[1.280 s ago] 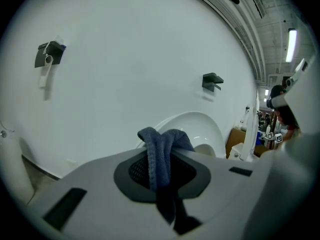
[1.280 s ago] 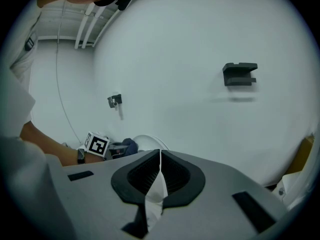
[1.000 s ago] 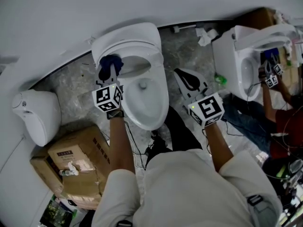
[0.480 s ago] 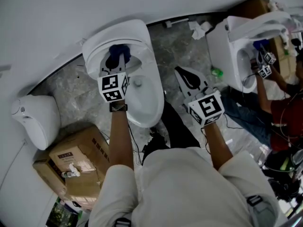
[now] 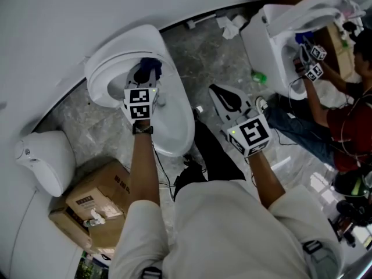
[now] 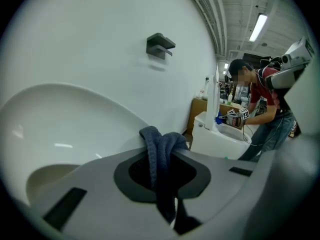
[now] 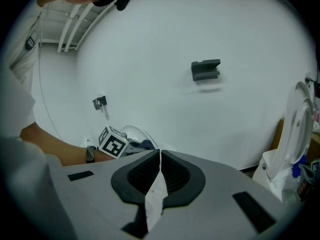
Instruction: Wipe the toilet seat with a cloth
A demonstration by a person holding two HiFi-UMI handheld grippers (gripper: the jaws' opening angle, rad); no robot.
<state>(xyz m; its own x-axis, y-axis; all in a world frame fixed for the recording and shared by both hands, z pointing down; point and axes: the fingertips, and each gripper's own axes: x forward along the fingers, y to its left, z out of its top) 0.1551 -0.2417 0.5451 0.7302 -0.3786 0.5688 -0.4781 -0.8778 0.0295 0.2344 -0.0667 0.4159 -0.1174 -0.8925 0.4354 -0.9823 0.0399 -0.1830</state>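
The white toilet (image 5: 174,127) stands left of centre in the head view with its lid (image 5: 110,68) raised. My left gripper (image 5: 145,79) is shut on a dark blue cloth (image 5: 149,67), which lies at the rear right of the seat ring, close to the lid. In the left gripper view the cloth (image 6: 161,154) hangs bunched between the jaws of the left gripper (image 6: 165,149), with the lid (image 6: 70,119) just behind. My right gripper (image 5: 218,90) hovers over the floor right of the bowl. Its jaws are shut with nothing between them, as the right gripper view also shows for the right gripper (image 7: 159,154).
A second toilet (image 5: 270,36) stands at the upper right, where another person (image 5: 346,118) works with grippers. A cardboard box (image 5: 96,205) and a white ceramic piece (image 5: 43,158) sit at the lower left. Crumpled paper (image 5: 229,25) and a green item (image 5: 258,76) lie on the floor.
My left gripper has carried the cloth from the left rear of the seat across to its right rear. The right gripper has stayed shut beside the bowl.
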